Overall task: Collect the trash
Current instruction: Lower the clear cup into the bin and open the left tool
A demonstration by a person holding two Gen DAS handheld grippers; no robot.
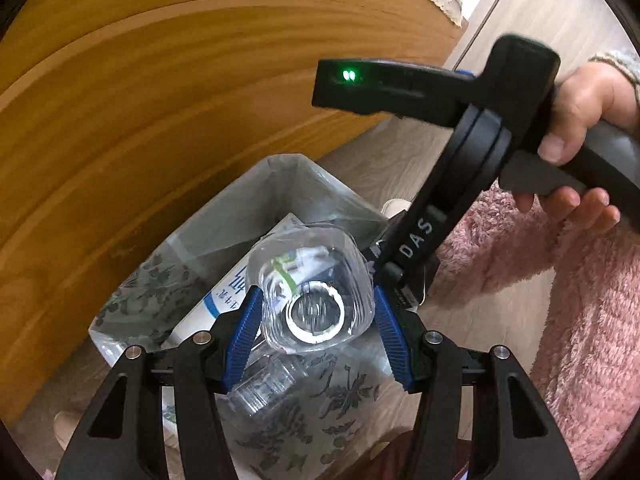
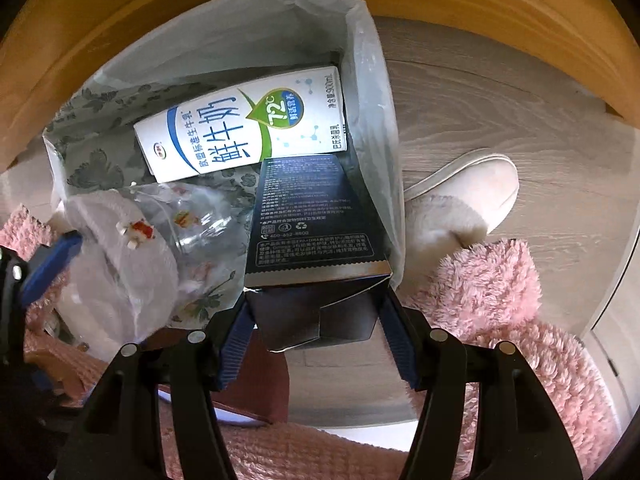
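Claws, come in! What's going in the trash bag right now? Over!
Left claw gripping clear bottle. Right claw gripping dark box. Both over bag. Milk carton already inside.

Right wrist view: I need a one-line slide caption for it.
Right tool grips a dark carton over the lined bin, where a milk carton lies; clear plastic bottle alongside.

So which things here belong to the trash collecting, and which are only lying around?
Belong to the job:
- clear plastic bottle in the left gripper
- dark box in the right gripper
- milk carton, already in
- lined bin

Only around:
- slipper
- pink fluffy clothing
- wooden furniture
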